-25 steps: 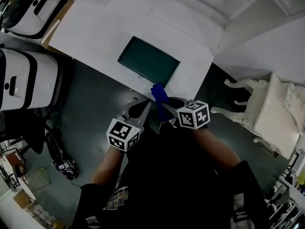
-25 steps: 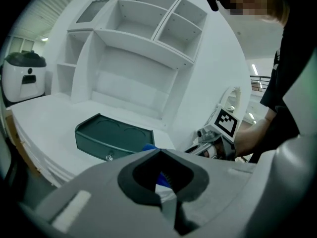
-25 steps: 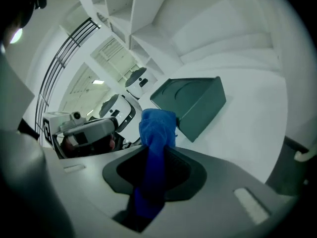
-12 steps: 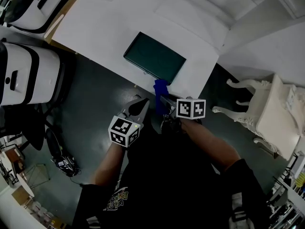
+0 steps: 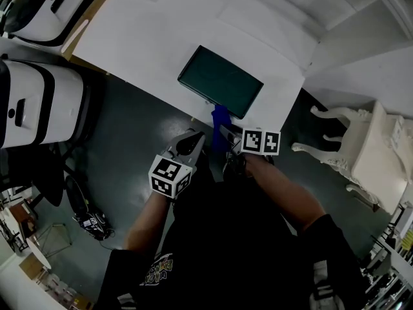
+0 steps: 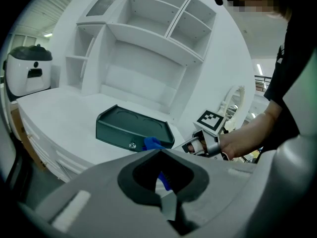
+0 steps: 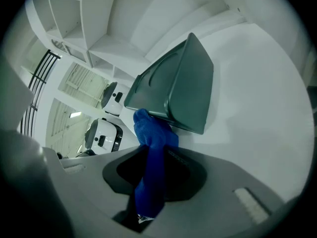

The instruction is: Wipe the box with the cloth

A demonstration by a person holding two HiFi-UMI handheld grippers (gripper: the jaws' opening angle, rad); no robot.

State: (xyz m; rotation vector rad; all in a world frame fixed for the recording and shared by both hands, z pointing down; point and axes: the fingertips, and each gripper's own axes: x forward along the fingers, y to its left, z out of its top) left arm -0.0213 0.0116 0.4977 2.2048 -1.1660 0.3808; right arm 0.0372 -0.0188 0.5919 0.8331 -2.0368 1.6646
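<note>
A dark green box [image 5: 221, 82] lies flat on the white table [image 5: 142, 37], close to its near edge. My right gripper [image 5: 222, 131] is shut on a blue cloth [image 5: 220, 118], whose upper end reaches the box's near side. In the right gripper view the cloth [image 7: 153, 148] rises from the gripper [image 7: 146, 209] up against the box's [image 7: 178, 93] lower corner. My left gripper [image 5: 193, 137] hangs to the left, below the table edge, shut on nothing. The left gripper view looks past that gripper [image 6: 168, 205] at the box [image 6: 131, 128] and the cloth [image 6: 152, 144].
Two white appliances [image 5: 39, 102] [image 5: 45, 8] stand at the left beside the table. A white ornate chair [image 5: 361, 147] is at the right. White shelving [image 6: 148, 33] rises behind the table. Dark floor [image 5: 129, 141] lies below the table's near edge.
The right gripper has carried the cloth a little up, to the box's near side, and its marker cube has turned. The left gripper has hardly moved.
</note>
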